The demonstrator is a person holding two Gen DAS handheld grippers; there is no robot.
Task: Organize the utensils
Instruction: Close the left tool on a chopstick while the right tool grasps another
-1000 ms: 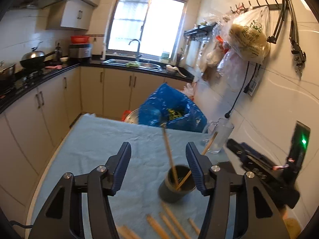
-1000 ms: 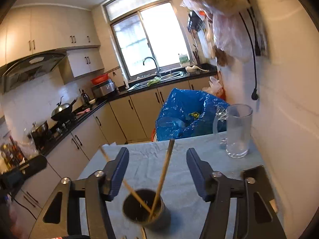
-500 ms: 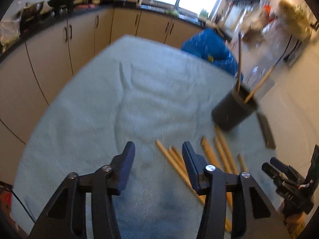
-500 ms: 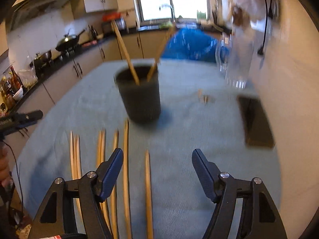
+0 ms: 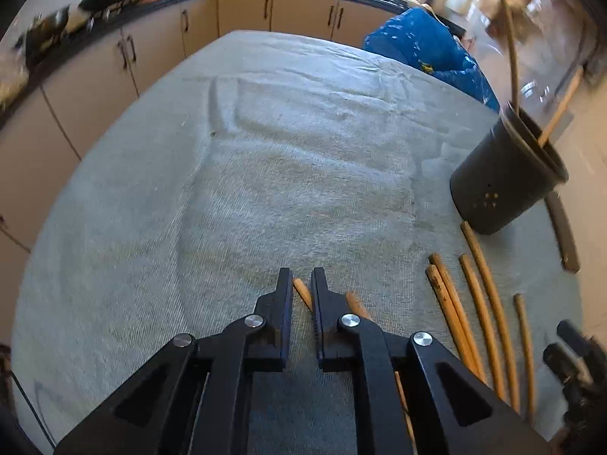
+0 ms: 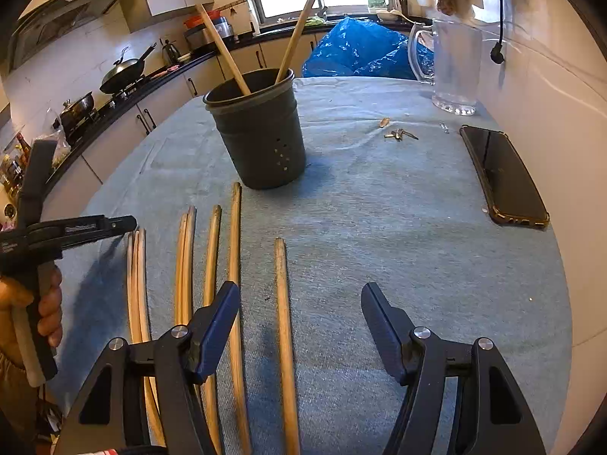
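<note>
While both grippers tilt steeply down toward the table, the left gripper (image 5: 301, 284) has its jaws drawn almost together around the end of the leftmost chopstick (image 5: 302, 290), which lies between the fingers on the cloth; the pads sit tight to it. In the right wrist view a hand (image 6: 36, 305) grasps that tool's handle at the left edge. The right gripper (image 6: 299, 305) hangs with its jaws spread wide and nothing in them, low over the rightmost chopstick (image 6: 282, 303), which lies between the fingers but apart from both.

Beneath them a round table carries a pale blue cloth (image 6: 379, 227), wrinkled toward the far side. Beige kitchen cabinets (image 5: 95, 72) under a dark counter curve round the far and left sides, with a wok (image 6: 121, 72) on the stove and a bright window behind. A blue plastic bag (image 6: 360, 51) bulges just past the table's far rim.

On the cloth stands a dark grey utensil holder (image 6: 261, 132), upright, with two chopsticks leaning out of it. In front of it the loose chopsticks (image 6: 210, 265) lie roughly parallel, some paired and touching. A glass pitcher (image 6: 453, 64) stands by the white wall, a black phone (image 6: 500, 174) lies along the right rim, and small keys (image 6: 398, 134) rest between pitcher and holder. The left half of the cloth is bare.
</note>
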